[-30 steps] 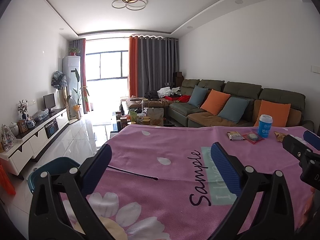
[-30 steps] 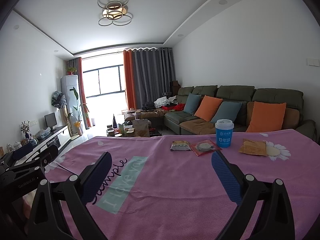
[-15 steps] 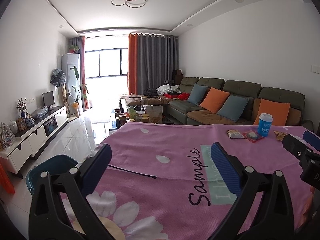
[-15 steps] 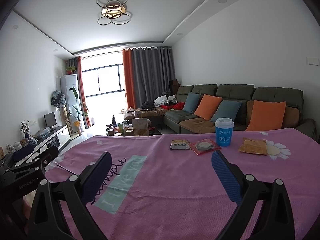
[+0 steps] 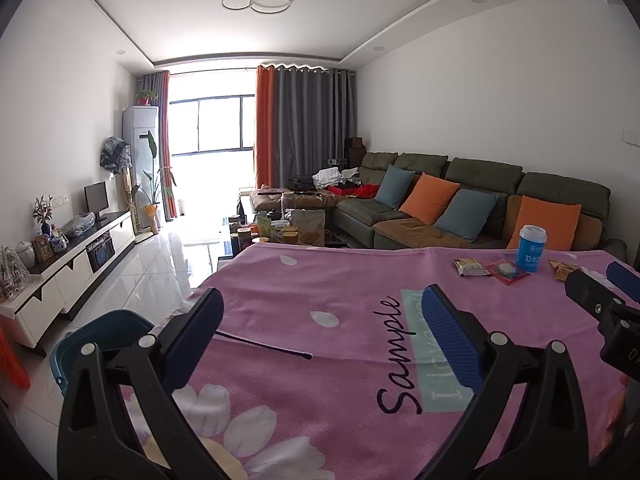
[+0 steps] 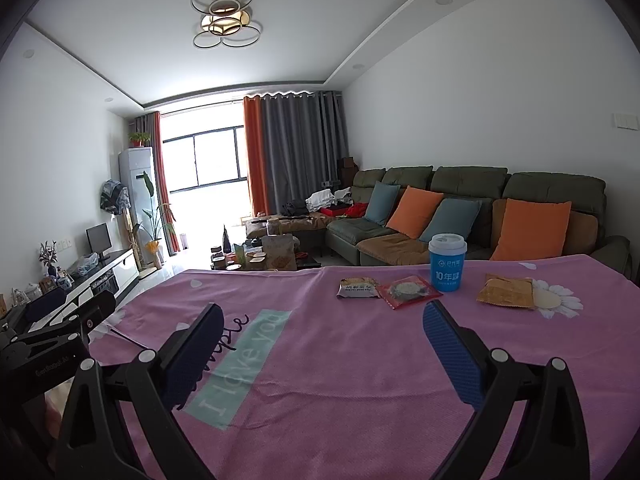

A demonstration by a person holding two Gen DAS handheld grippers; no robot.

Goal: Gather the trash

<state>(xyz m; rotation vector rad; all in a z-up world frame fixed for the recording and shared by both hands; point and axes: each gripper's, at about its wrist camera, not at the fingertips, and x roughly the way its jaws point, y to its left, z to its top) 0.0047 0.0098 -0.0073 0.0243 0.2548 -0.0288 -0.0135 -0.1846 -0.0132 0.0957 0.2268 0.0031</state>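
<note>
On the pink tablecloth [image 6: 360, 380] lie a blue paper cup [image 6: 447, 267], a beige snack packet [image 6: 358, 287], a red wrapper [image 6: 408, 291] and a brown wrapper [image 6: 506, 291], all at the far right side. In the left wrist view the cup [image 5: 531, 248], beige packet [image 5: 472, 267] and red wrapper [image 5: 506, 271] sit far right. A thin black stick [image 5: 264, 345] lies between the left fingers' line of sight. My left gripper [image 5: 320, 336] is open, empty, above the near cloth. My right gripper [image 6: 320, 344] is open, empty, short of the wrappers. A teal bin [image 5: 104, 332] stands on the floor at left.
Beyond the table are a green sofa [image 6: 460, 208] with orange and blue cushions, a cluttered coffee table [image 5: 280, 232] and a white TV cabinet [image 5: 68, 264] along the left wall. Glossy tiled floor [image 5: 160, 264] lies left of the table.
Both wrist views have tilted slightly, so the table and wrappers sit a little lower and the ceiling shows more. Both grippers stay open; nothing on the table moved.
</note>
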